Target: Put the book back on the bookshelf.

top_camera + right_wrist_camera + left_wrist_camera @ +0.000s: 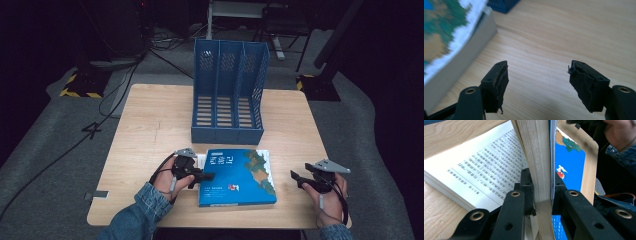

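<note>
High view: a thick blue-covered paperback book [237, 177] lies flat on the near middle of the pale wooden table [150, 120], just in front of a blue plastic three-slot file rack [229, 90] that stands upright farther back. The left gripper [206, 177] comes in from the book's left edge, held in a hand with a denim sleeve [142, 212], and its tips overlap the cover.

Left gripper view shows how it grips: the two black jaws are clamped on the blue cover together with a thick sheaf of pages [537, 165], one finger [527, 187] under the sheaf on the printed-page side, the other against the blue cover. The rest of the book lies open beneath, text showing.

The right gripper [296, 177] sits well to the right of the book, apart from it. In the right gripper view its jaws stand apart over bare wood, with the book's right edge [459, 50] off to the left of the fingers and not touching them.
</note>
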Demonstrator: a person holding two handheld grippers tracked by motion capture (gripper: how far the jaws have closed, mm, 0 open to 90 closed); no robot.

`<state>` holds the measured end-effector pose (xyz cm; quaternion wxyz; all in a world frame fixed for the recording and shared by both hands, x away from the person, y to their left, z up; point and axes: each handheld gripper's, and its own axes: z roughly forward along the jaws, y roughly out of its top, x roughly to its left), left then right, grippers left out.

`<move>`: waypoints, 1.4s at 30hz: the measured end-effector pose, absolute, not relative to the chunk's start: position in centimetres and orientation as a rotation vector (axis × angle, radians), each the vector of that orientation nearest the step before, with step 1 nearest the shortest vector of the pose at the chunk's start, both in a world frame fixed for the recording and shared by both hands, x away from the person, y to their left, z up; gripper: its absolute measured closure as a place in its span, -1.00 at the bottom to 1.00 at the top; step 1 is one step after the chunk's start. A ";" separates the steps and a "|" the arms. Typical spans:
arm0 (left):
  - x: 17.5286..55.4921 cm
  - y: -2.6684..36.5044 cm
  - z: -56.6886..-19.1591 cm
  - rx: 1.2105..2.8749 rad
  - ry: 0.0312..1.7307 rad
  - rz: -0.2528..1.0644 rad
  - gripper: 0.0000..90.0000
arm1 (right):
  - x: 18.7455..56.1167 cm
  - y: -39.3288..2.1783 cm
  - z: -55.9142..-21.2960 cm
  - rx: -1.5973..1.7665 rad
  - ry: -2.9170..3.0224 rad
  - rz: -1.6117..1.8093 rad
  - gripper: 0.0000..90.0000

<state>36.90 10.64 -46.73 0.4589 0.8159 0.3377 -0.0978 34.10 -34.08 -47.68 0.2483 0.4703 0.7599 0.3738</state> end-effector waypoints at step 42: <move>38.3 5.4 -40.5 2.124 0.927 -0.254 0.76 | 27.9 -15.1 -45.2 0.653 2.289 1.277 -0.64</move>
